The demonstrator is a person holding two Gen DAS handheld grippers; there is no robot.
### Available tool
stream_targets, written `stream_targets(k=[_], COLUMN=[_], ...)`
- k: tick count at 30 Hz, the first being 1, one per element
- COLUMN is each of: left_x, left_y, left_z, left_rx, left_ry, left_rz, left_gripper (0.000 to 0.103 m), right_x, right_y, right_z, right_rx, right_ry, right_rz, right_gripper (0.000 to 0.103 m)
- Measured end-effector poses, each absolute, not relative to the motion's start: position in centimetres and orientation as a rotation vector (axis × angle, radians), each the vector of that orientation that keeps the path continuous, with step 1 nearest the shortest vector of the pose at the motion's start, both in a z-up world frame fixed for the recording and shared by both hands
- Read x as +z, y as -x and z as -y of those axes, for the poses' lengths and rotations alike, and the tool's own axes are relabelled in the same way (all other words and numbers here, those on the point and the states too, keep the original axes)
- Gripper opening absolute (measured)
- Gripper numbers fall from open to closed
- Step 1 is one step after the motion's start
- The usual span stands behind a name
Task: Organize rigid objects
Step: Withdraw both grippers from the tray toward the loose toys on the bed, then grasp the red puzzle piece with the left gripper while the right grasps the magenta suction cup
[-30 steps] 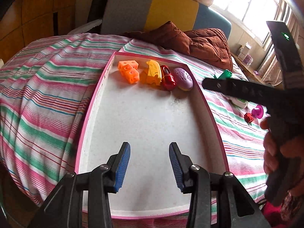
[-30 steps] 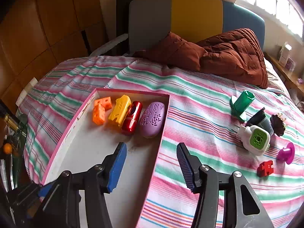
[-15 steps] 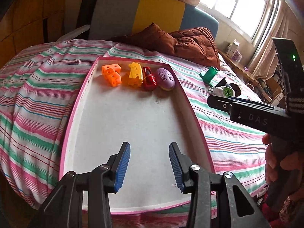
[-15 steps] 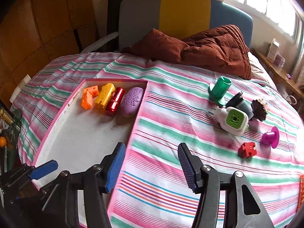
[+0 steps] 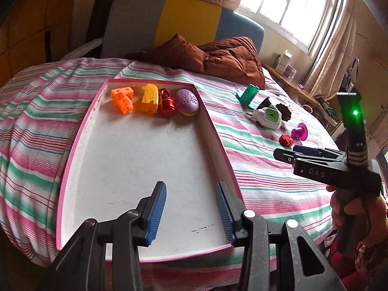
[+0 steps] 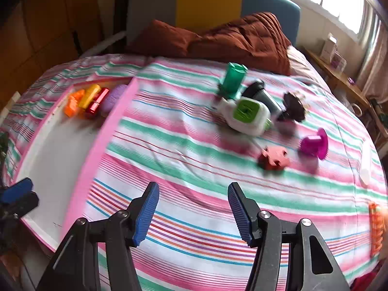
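A pink-rimmed white tray [image 5: 155, 160] lies on the striped bed. At its far end sit an orange block piece [image 5: 122, 97], a yellow toy [image 5: 149, 98], a red toy [image 5: 166, 101] and a purple oval [image 5: 187, 99]. My left gripper [image 5: 191, 214] is open and empty over the tray's near end. My right gripper [image 6: 194, 212] is open and empty above the bedspread, right of the tray [image 6: 97, 145]. Loose ahead of it lie a red puzzle block [image 6: 274, 161], a magenta knob [image 6: 315, 143], a white-green device [image 6: 247, 116], a green cup [image 6: 232, 77], a black cup [image 6: 263, 95] and a dark ruffled piece [image 6: 294, 108].
A brown quilt [image 6: 230, 38] is piled at the head of the bed before a grey, yellow and blue headboard [image 6: 208, 2]. An orange object [image 6: 375, 228] lies at the right edge. A bedside shelf [image 5: 291, 82] with small boxes stands under the window.
The right gripper has swung right, from over the tray's edge to over the bedspread, closer to the loose objects. The left gripper has drawn back toward the tray's near end. Both stay open.
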State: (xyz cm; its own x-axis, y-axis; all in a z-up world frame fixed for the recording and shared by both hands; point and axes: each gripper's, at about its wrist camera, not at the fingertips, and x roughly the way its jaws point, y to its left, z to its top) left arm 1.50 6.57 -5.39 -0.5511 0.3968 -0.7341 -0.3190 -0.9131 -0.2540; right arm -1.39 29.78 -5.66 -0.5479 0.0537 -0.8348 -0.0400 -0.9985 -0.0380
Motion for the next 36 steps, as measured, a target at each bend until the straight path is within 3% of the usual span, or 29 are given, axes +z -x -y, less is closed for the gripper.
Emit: stream_targets(k=[15,21,28,36], left_x=[-3.3,-2.7,-4.1,-7.0], left_y=[-2.3,-1.7,1.0,5.5], left_z=[-13.2,-19.6,-27.6,-34.5], left_rx=[2.334,2.264,2.204,2.201], left_ry=[1.147,1.117,1.167,1.293], left_rz=[-0.002,-0.136,-0.157,-0.090], left_gripper=[0.043,0.043,0.043,0.054], right_x=[-6.6,-6.1,-5.6,-5.8], right_y=[-1.1,-2.0,-2.2,-2.7], right_z=[-41.5,-46.9,-49.3,-52.4], right_rx=[2.554,2.498,2.462,2.371], right_ry=[1.380,1.305,1.280,1.248], right_rz=[0.027,-0.232,-0.365,-0.506], right_gripper=[0.062,0.062,0.062,0.062])
